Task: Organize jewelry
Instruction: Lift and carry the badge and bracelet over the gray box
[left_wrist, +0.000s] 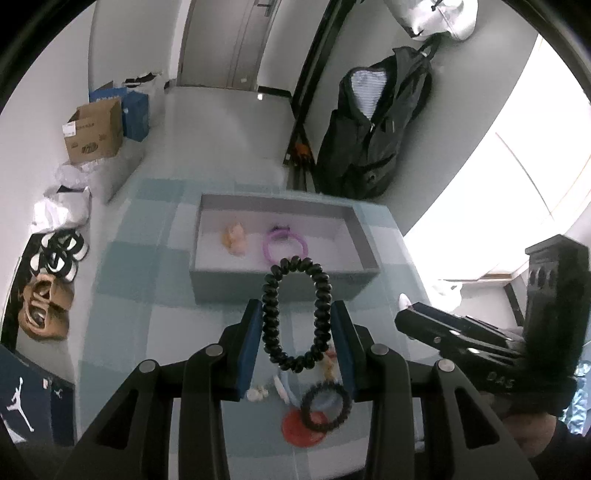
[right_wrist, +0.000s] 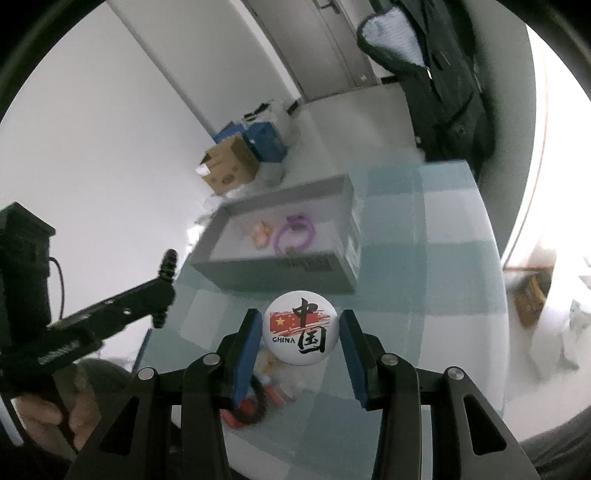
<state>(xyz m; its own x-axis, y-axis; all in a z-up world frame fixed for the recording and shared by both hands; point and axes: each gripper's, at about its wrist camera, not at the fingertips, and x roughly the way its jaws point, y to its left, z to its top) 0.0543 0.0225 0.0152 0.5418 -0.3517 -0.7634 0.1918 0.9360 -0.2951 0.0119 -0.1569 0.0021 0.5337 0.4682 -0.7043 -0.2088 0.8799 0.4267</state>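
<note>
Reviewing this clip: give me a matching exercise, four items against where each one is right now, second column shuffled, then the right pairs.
Items:
1. black spiral hair tie
2. round China badge
3. purple ring
4. red disc

Places:
A. lying inside the grey box
B. between the pads of the right gripper
C. on the checked table, under a second black coil tie
D. between the pads of the left gripper

Pairs: 1-D, 2-B, 3-A, 4-C
</note>
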